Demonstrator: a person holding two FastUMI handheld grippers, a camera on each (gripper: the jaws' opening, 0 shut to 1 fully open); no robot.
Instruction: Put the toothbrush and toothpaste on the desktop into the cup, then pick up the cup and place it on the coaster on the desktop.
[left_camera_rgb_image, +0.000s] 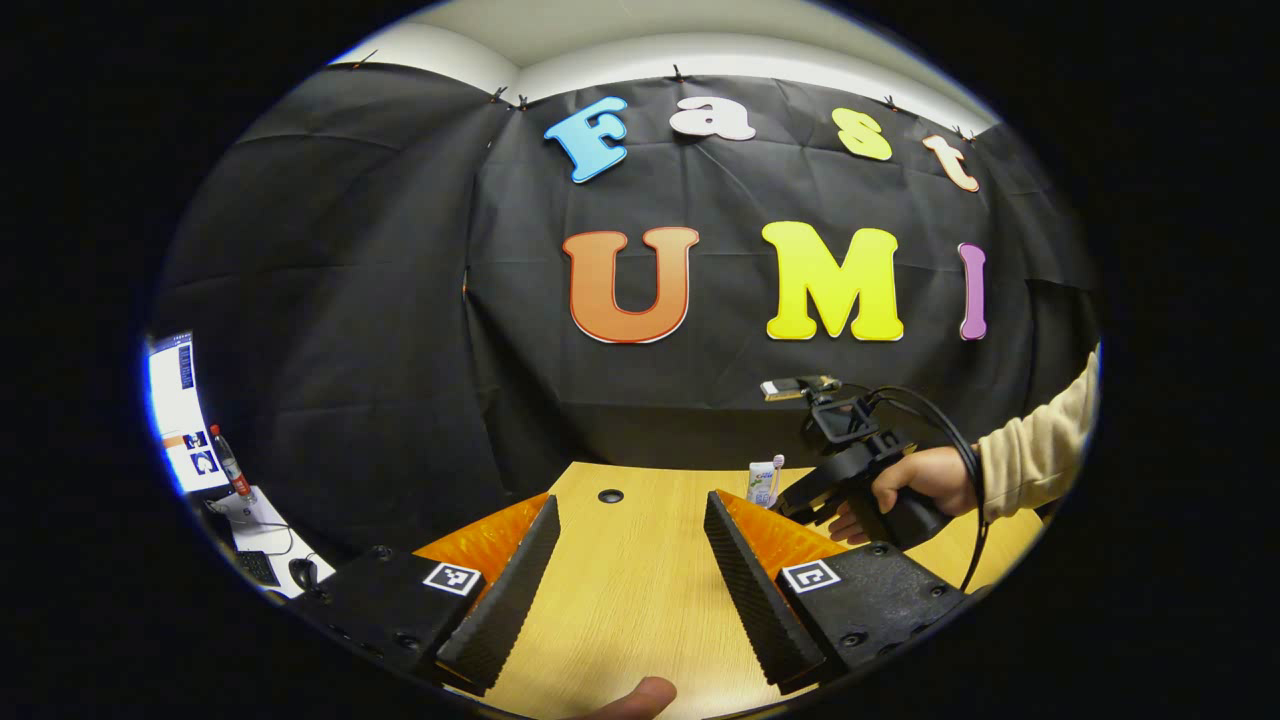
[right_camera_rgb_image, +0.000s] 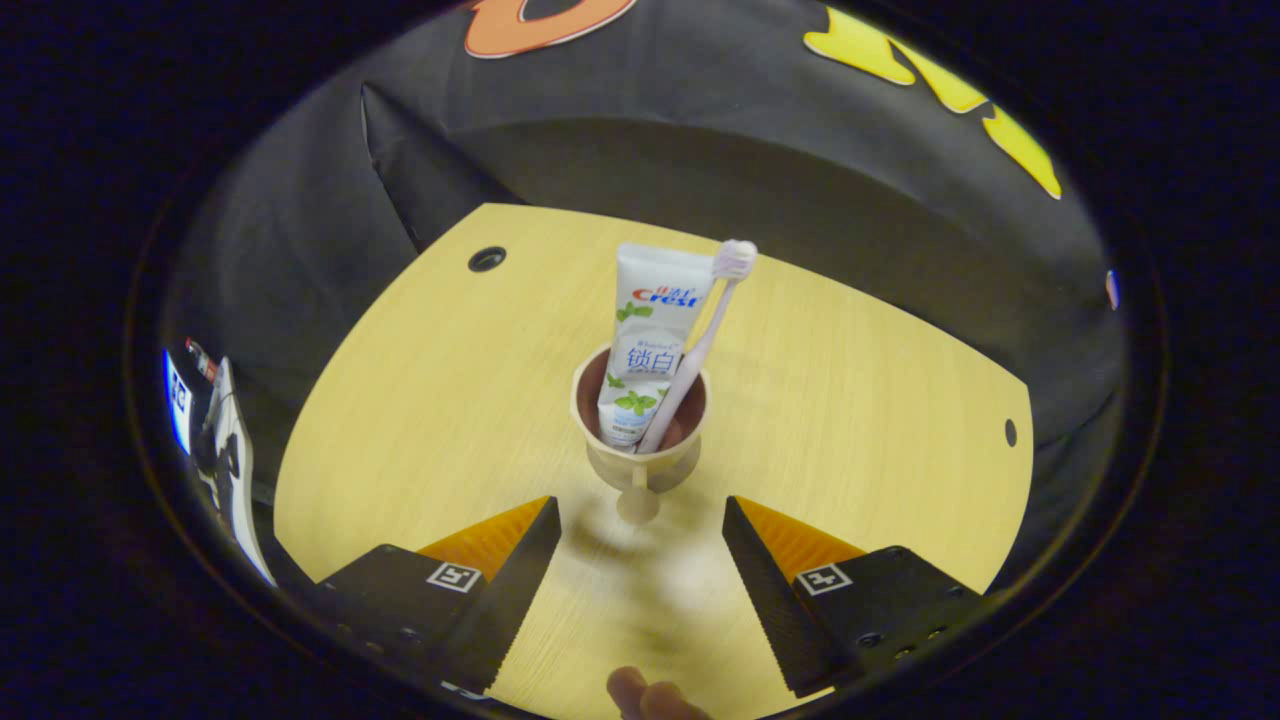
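On the wooden desk (right_camera_rgb_image: 420, 400) the cup (right_camera_rgb_image: 640, 440) stands upright, with the toothpaste (right_camera_rgb_image: 650, 320) and toothbrush (right_camera_rgb_image: 700, 340) leaning inside it. The right hand-held gripper (right_camera_rgb_image: 640, 560) hovers just before it, jaws wide apart. The left hand-held gripper (left_camera_rgb_image: 630, 560) is likewise spread, holding nothing.

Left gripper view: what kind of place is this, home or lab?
Likely a lab recording booth, not a home: black cloth wall behind a bare wooden desk, a side table with a monitor and keyboard, and a person's hand holding the right gripper.
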